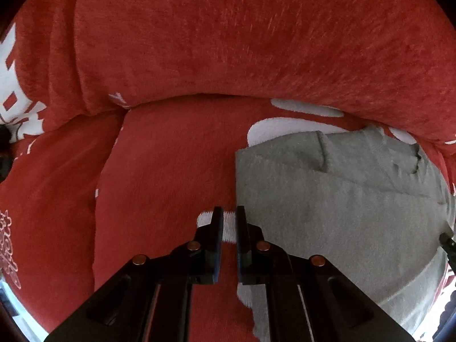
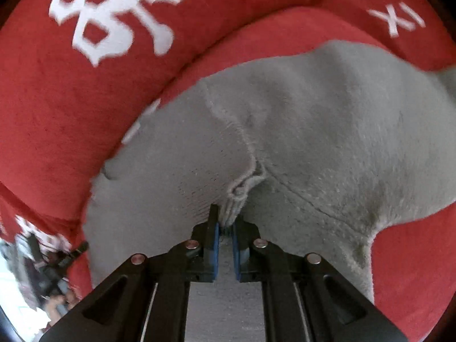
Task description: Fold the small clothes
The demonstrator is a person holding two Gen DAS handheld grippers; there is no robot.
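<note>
A small grey fleece garment lies flat on a red plush cover, at the right in the left wrist view. My left gripper points down just off the garment's left edge. Its jaws are shut, with nothing between them and only the red cover and a white patch below. In the right wrist view the grey garment fills the middle. My right gripper is shut on a bunched fold of it beside a seam, with the cloth pinched between the blue pads.
The red plush cover with white printed characters rises into a cushioned back behind the garment. A seam between seat cushions runs at the left. A bright, blurred room shows past the lower left edge.
</note>
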